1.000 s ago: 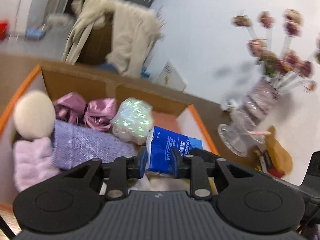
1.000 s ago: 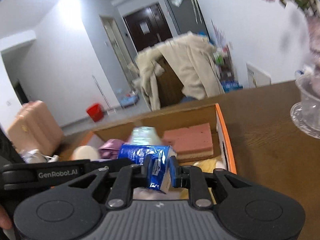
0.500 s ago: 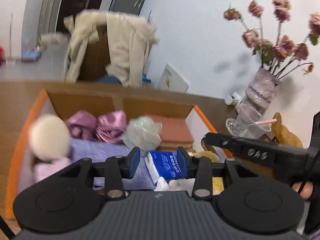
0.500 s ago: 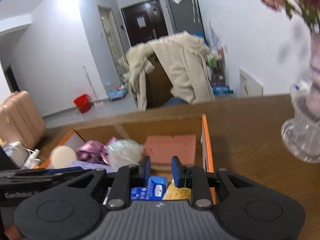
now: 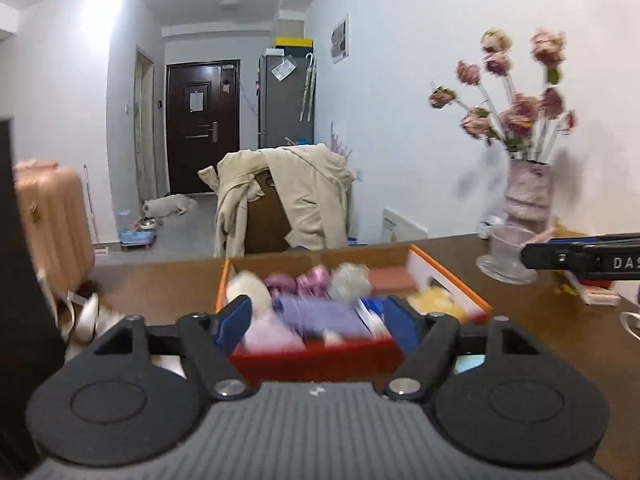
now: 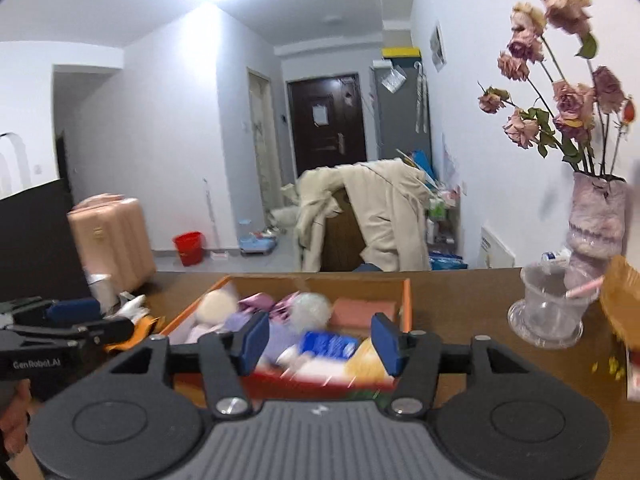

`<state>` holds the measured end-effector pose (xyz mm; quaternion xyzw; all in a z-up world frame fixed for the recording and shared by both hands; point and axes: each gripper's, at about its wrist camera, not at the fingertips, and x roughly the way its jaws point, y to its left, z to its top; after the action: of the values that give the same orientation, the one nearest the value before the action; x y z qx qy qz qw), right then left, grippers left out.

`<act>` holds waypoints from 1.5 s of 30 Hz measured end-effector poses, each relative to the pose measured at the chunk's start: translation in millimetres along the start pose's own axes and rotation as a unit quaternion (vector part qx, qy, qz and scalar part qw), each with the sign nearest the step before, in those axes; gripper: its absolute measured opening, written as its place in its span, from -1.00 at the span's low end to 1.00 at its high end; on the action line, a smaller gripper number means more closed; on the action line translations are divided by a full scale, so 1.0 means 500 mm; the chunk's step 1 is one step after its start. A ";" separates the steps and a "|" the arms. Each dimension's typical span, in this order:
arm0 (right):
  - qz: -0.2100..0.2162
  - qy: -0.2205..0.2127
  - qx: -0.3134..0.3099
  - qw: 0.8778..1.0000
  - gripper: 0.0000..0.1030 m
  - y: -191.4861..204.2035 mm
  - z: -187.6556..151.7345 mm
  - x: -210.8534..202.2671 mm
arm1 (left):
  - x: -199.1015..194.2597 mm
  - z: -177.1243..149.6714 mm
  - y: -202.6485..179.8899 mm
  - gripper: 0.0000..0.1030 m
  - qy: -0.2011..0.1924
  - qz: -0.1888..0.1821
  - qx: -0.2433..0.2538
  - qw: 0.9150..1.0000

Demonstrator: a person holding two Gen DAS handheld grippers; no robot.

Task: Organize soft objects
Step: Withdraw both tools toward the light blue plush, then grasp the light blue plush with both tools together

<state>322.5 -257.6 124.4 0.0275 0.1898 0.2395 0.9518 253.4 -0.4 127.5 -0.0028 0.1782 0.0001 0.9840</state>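
Note:
An orange-rimmed cardboard box [image 5: 448, 270] [image 6: 407, 300] sits on the brown table, filled with soft things. Inside lie a blue tissue pack [image 6: 328, 346] [image 5: 370, 308], a cream ball [image 5: 248, 286] [image 6: 218, 304], a lilac cloth [image 5: 316, 314], pink satin scrunchies [image 5: 308, 280], a pale mesh puff [image 6: 310, 310], a pink sponge [image 6: 362, 312] and something yellow [image 5: 434, 300]. My left gripper [image 5: 320, 322] is pulled back in front of the box, its jaws opening with nothing between them. My right gripper [image 6: 320, 344] is likewise back from the box, jaws opening and empty.
A vase of dried roses [image 5: 526, 196] [image 6: 596, 216] and a glass dish [image 6: 546, 312] stand on the table at the right. A coat-draped chair [image 5: 288, 208] is behind the table. A pink suitcase [image 5: 52, 220] stands at the left.
Both grippers let go of the blue tissue pack, which now lies in the box. Both have drawn back and risen away from the box while opening.

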 end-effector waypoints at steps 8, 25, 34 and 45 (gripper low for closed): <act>-0.047 -0.050 -0.009 0.998 0.76 0.069 -0.197 -0.180 | -0.170 -0.195 -0.031 0.74 -0.026 0.040 -0.038 0.998; -0.044 0.008 0.034 0.998 0.76 -0.059 -0.249 -0.152 | -0.059 -0.201 -0.152 0.76 0.062 -0.036 -0.028 0.997; 0.002 0.069 0.073 0.995 0.43 -0.172 -0.188 0.054 | 0.177 -0.138 -0.213 0.14 0.111 -0.079 -0.091 0.987; 0.061 0.108 0.178 0.976 -0.09 -0.260 -0.219 0.190 | 0.317 -0.160 -0.213 -0.11 0.154 -0.149 -0.176 0.961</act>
<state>416.7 -332.2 -28.9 0.1822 0.3287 0.2611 0.8891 373.9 -107.5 -2.3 -0.2022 0.3223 -0.1153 0.9176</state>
